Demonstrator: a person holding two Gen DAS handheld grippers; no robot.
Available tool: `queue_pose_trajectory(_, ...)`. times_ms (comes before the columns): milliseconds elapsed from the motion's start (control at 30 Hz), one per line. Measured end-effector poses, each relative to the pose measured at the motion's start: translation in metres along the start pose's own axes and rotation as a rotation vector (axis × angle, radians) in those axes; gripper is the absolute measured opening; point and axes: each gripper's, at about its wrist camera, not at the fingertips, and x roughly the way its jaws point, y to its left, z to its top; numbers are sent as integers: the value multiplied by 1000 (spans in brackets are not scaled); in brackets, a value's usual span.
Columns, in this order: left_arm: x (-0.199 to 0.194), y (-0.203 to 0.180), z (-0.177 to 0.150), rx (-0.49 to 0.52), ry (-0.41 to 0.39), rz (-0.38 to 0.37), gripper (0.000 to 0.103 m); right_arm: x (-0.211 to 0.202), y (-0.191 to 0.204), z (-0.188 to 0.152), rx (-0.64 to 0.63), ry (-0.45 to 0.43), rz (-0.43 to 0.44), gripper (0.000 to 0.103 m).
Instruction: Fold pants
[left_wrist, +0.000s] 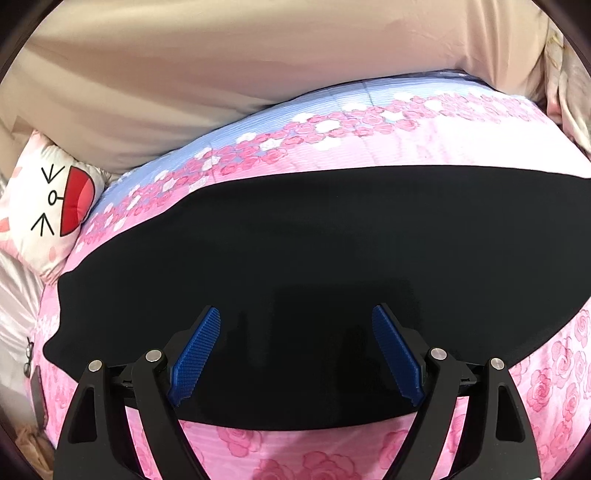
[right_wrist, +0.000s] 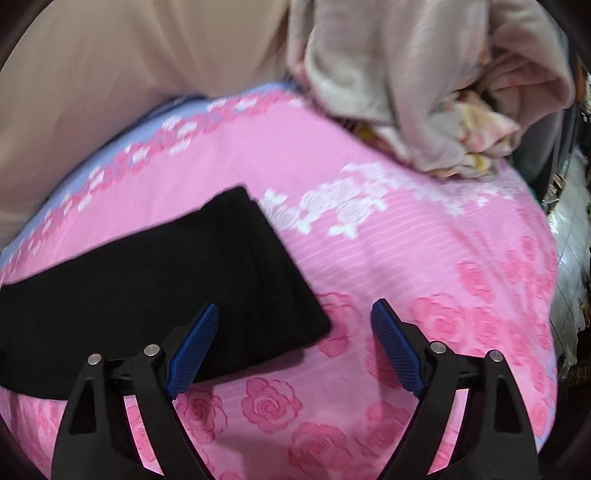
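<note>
On the pink bedsheet (right_wrist: 406, 258), black pants (right_wrist: 166, 280) lie flat

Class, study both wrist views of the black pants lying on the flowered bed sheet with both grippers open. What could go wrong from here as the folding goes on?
1. The pants are plain black, so seams and layer edges barely show; the left gripper may pinch only one layer.
2. The right gripper hangs over the pants' end and the pink sheet; closing there could catch the sheet too.
3. The bed looks soft, so pressing down may wrinkle the fold.
</note>
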Motion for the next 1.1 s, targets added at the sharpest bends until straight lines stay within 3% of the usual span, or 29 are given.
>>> queue_pose_trajectory(167, -1, -7, -2, -15, 15, 15, 82, 8, 3, 5, 2, 4, 20, 92)
queue_pose_trajectory(300, 1, -10, -2, -16, 28, 17, 82, 8, 0, 6, 15, -4, 44, 88)
queue_pose_trajectory(367, 0, -12, -2, -11, 27, 15, 82, 2, -4, 3, 32, -20, 45, 74)
queue_pose_trajectory(500, -6, -6, -3, -10, 7, 21, 82, -23, -12, -11, 54, -76, 46, 70)
queue_pose_trajectory(567, -4, -1, -3, -21, 16, 22, 82, -26, -10, -14, 42, -77, 57, 40)
queue_pose_trajectory(600, -2, 0, -4, -24, 23, 22, 82, -25, -8, -14, 29, -73, 53, 36)
queue_pose_trajectory(733, 5, 1, -6, -35, 43, 19, 82, -14, -7, -9, 21, -49, 66, 37)
queue_pose_trajectory(767, 4, 0, -7, -35, 42, 12, 82, -16, -5, -7, 8, -55, 58, 27)
queue_pose_trajectory(833, 2, -2, -8, -24, 35, 12, 82, -22, -1, -6, -27, -74, 20, 16)
queue_pose_trajectory(933, 0, 0, -8, -24, 26, 20, 82, -32, -5, -2, -14, -111, -16, 11)
queue_pose_trajectory(1000, 1, 5, -8, -37, 28, 20, 82, -12, -10, -2, -10, -55, -9, 12)
queue_pose_trajectory(1100, 6, 8, -9, -43, 38, 30, 82, -23, -13, 0, 3, -85, 15, 25)
